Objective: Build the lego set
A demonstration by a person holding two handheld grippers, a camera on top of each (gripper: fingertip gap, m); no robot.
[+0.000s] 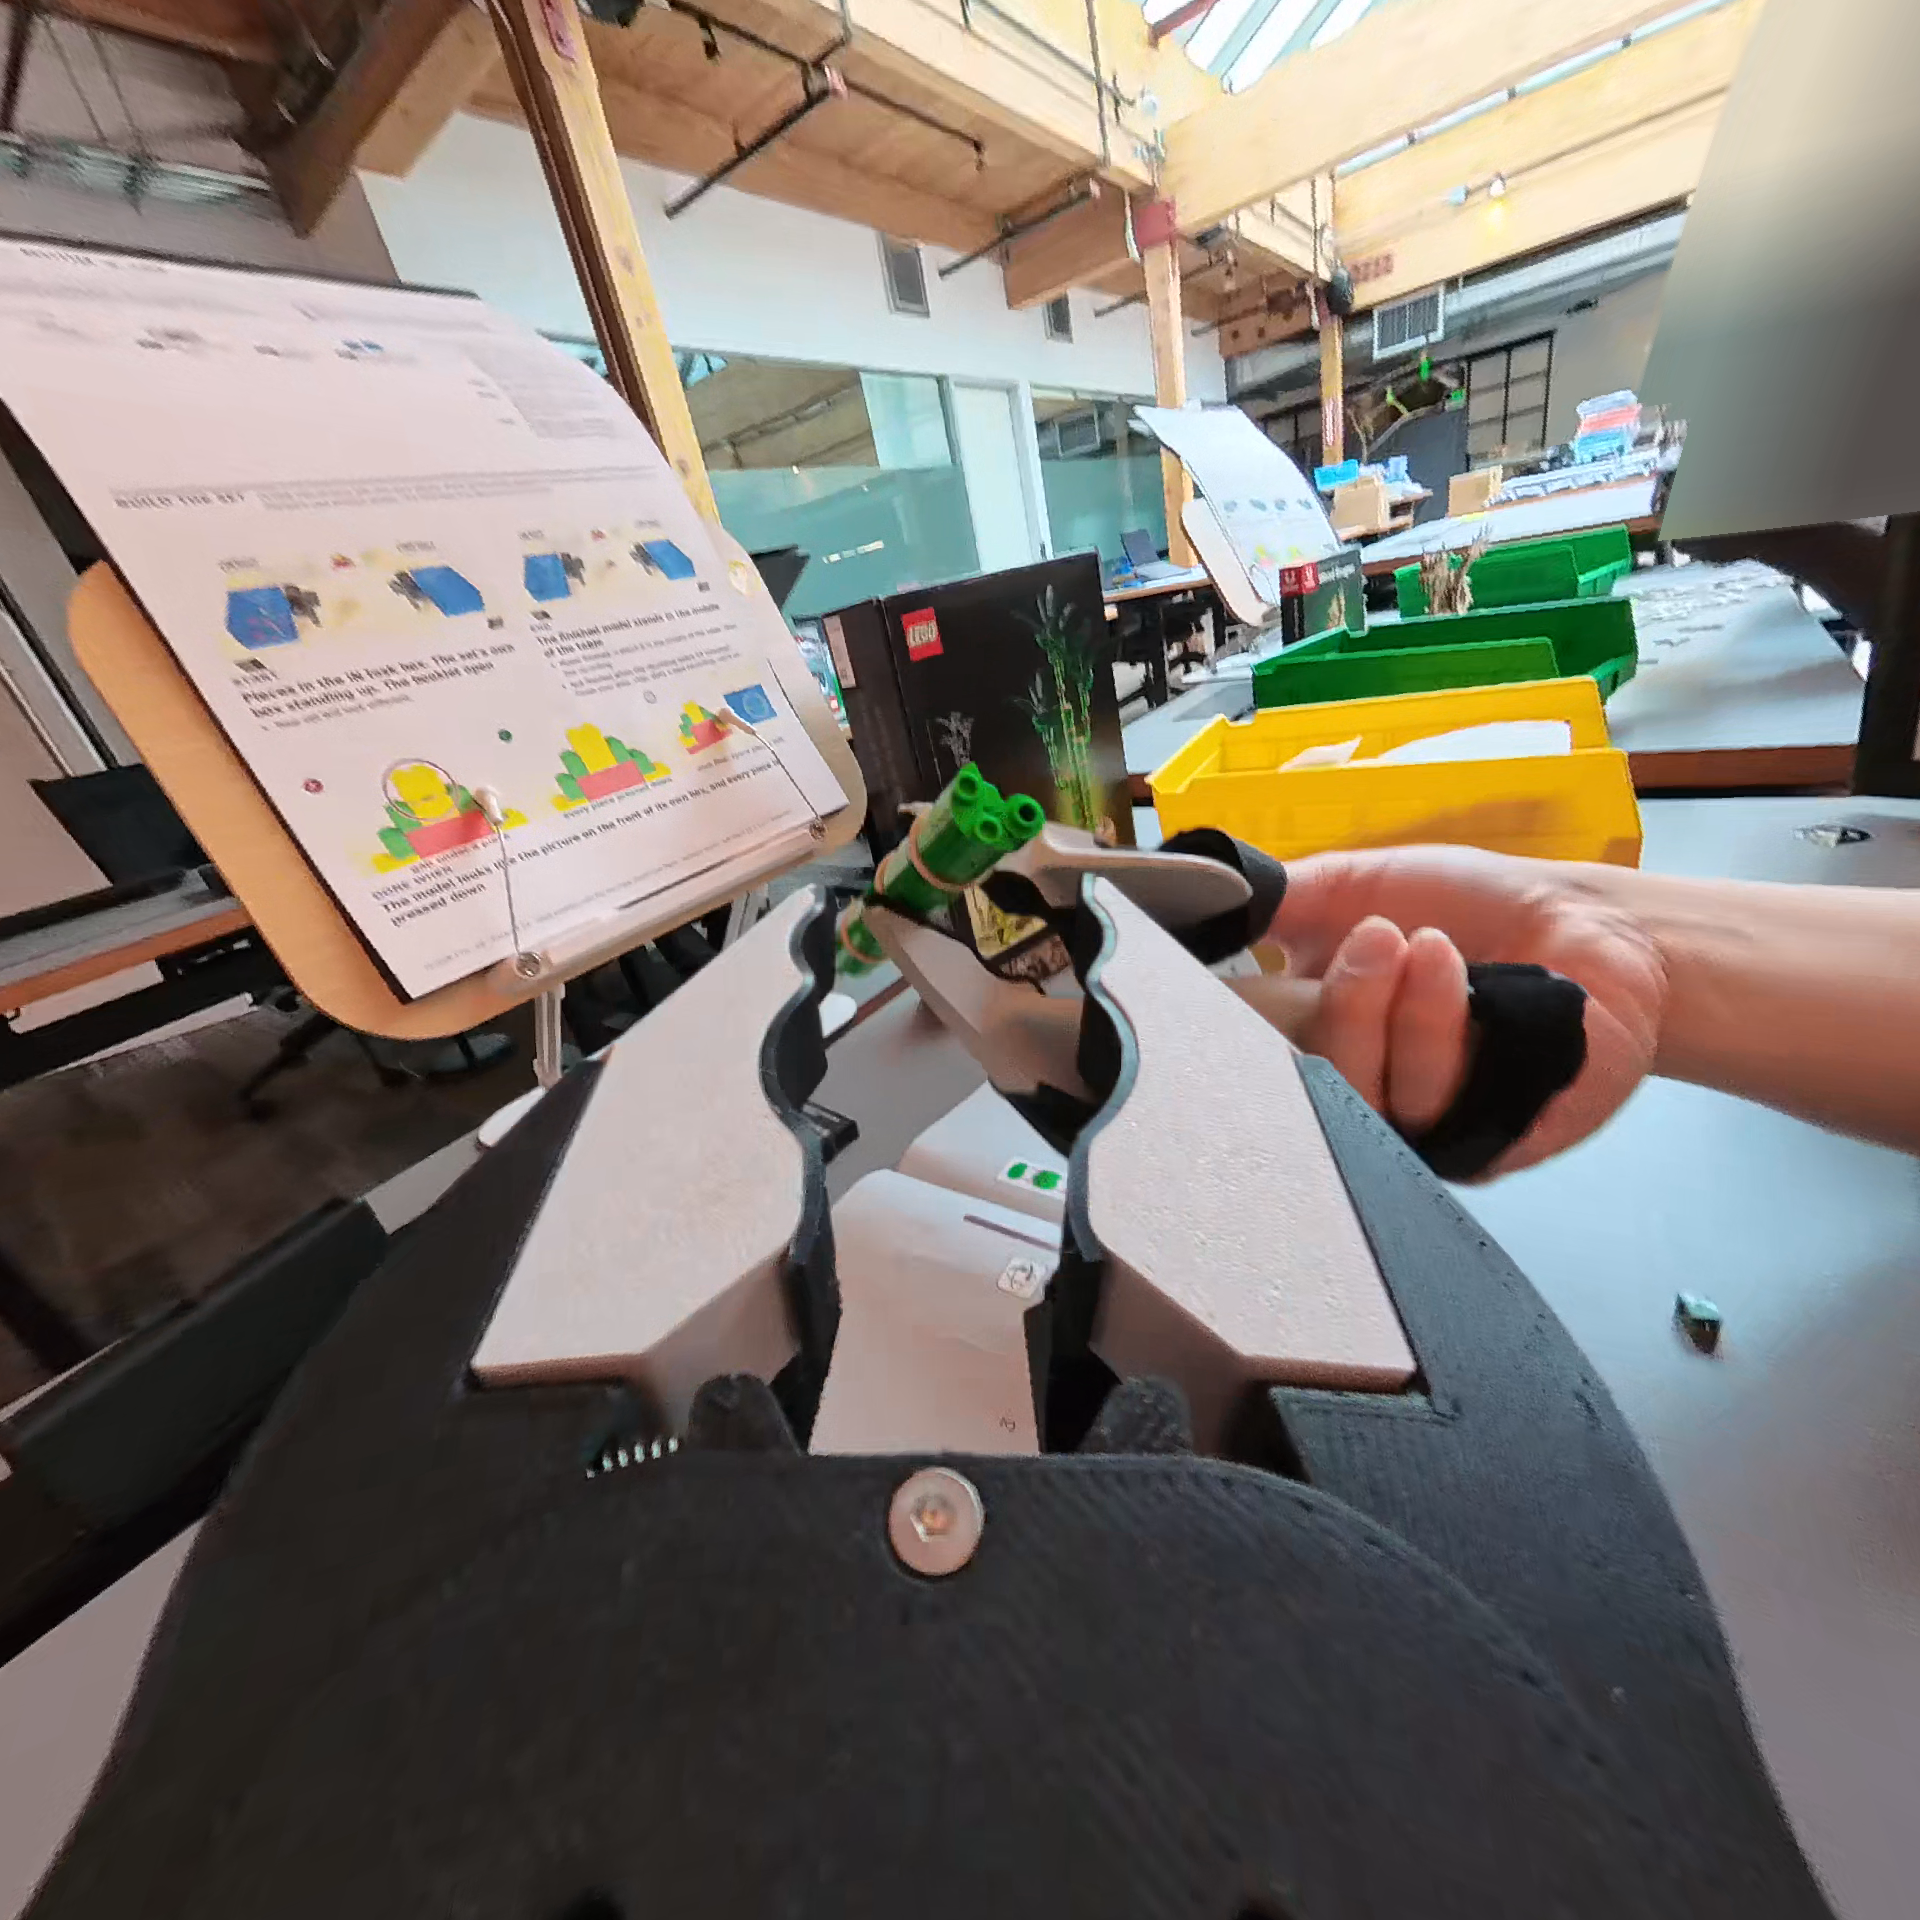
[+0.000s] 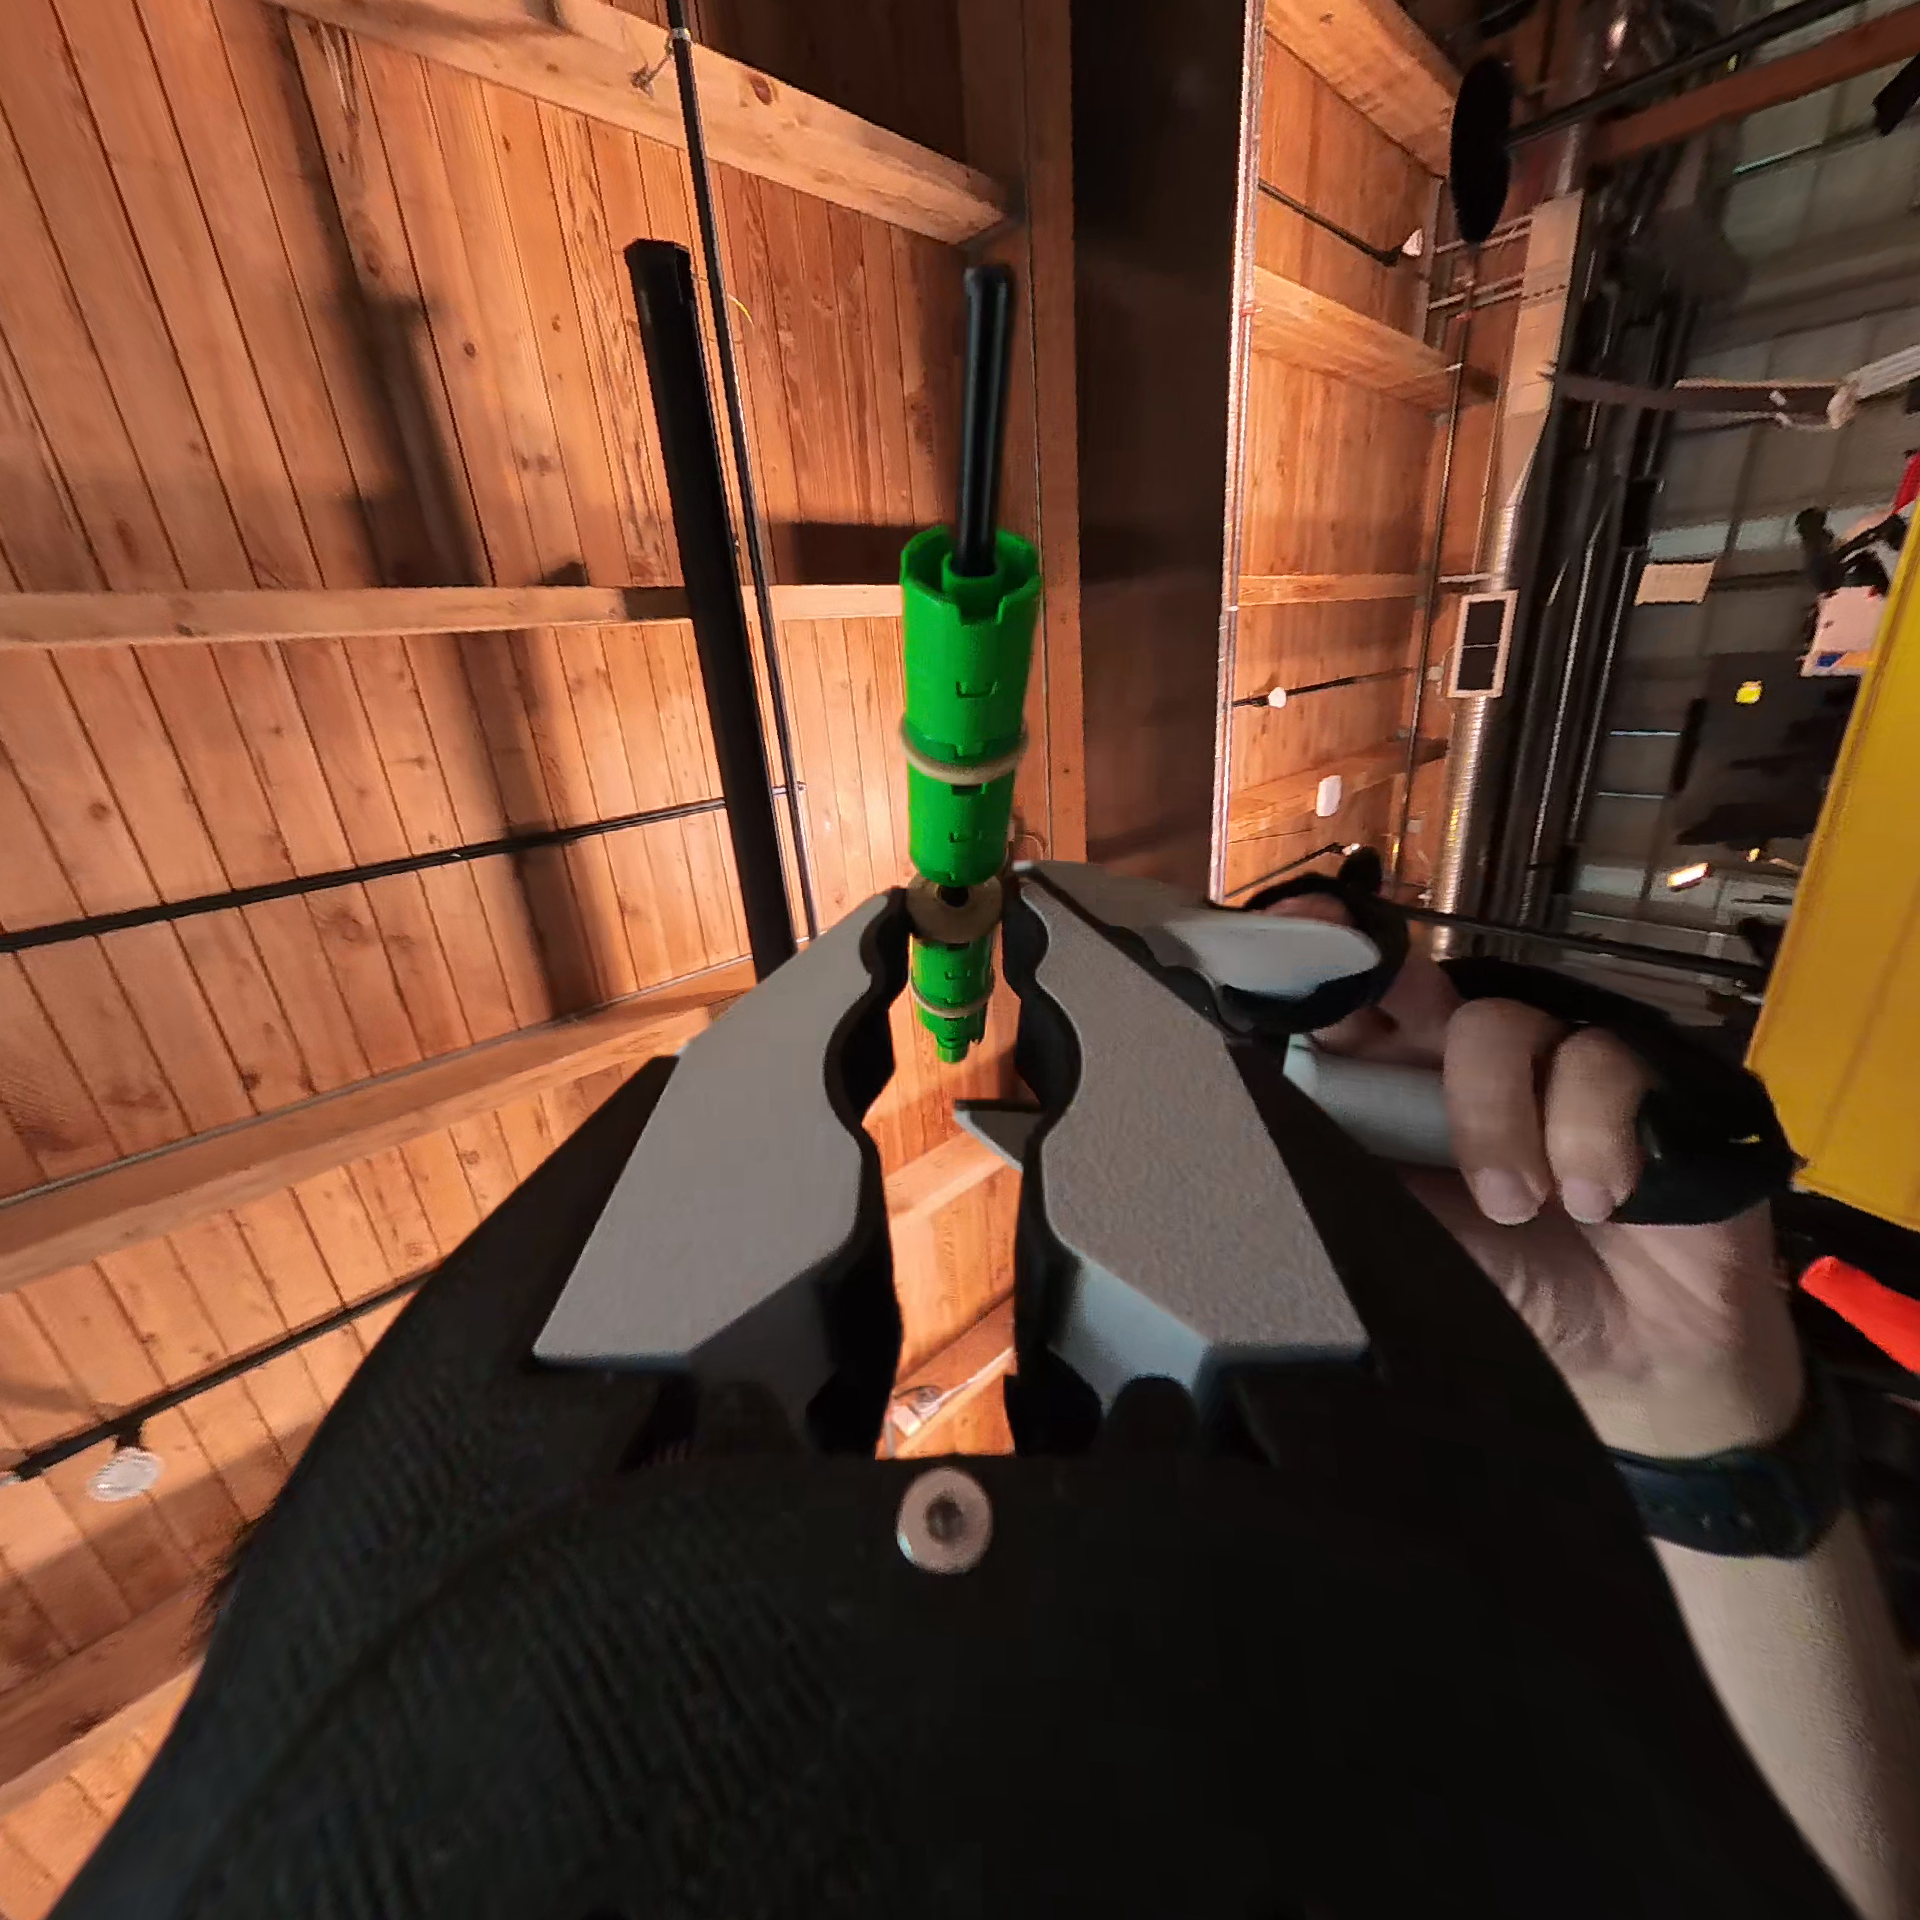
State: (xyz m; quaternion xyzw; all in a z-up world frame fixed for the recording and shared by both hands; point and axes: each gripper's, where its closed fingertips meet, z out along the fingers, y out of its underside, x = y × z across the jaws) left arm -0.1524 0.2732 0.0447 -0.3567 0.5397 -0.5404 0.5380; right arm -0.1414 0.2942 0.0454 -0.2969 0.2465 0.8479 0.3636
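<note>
Mid-assembly: stalk (image 2: pixel 961 748) pinched in right gripper (image 2: pixel 956 914); left gripper (image 1: pixel 951 935) agape, empty. Next: threading another segment onto axle (image 2: pixel 985 416).

Printed lines and small coloured diagrams cover the white instruction sheet (image 1: pixel 416 644) clipped to the wooden stand (image 1: pixel 187 831). The black set box (image 1: pixel 997 727) beside it carries a red square logo. A farther dark box (image 1: pixel 1325 597) bears lettering too small for me to read. My right view shows no writing.

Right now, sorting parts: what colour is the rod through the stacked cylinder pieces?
Black rod, in green cylinders; right wrist view.
</note>
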